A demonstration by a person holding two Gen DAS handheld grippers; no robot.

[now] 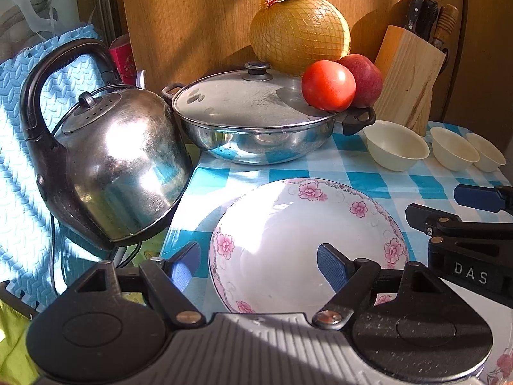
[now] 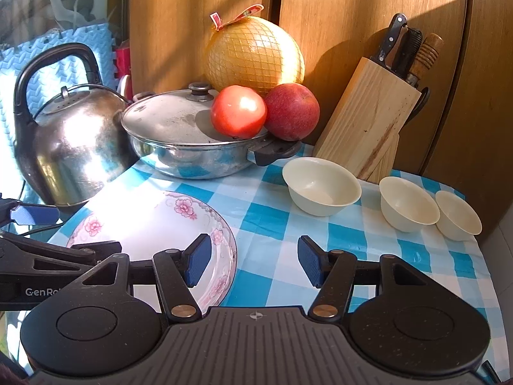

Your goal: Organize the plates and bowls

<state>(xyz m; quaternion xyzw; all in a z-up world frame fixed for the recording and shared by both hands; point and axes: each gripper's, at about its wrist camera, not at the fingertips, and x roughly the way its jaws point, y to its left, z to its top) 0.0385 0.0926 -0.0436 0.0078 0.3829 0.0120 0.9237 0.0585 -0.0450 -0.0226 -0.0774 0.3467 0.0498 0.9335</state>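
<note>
A white plate (image 1: 282,243) with pink flowers on its rim lies on the checked tablecloth (image 2: 384,243) at the front left. My left gripper (image 1: 258,266) is open; its jaws straddle the plate's left rim, one finger outside the rim and one over the plate's well. My right gripper (image 2: 255,261) is open too. Its left fingertip is over the plate's (image 2: 150,224) right rim and its right one over bare cloth. Three small cream bowls (image 2: 322,186) (image 2: 408,203) (image 2: 458,210) stand upright in a row at the back right.
A steel kettle (image 1: 121,166) stands close to the plate's left. Behind it a lidded pot (image 1: 253,118) carries a tomato (image 1: 328,85), with an apple (image 1: 364,80) and a netted pomelo (image 1: 299,32) beside it. A knife block (image 2: 368,125) leans behind the bowls. The table ends at the right.
</note>
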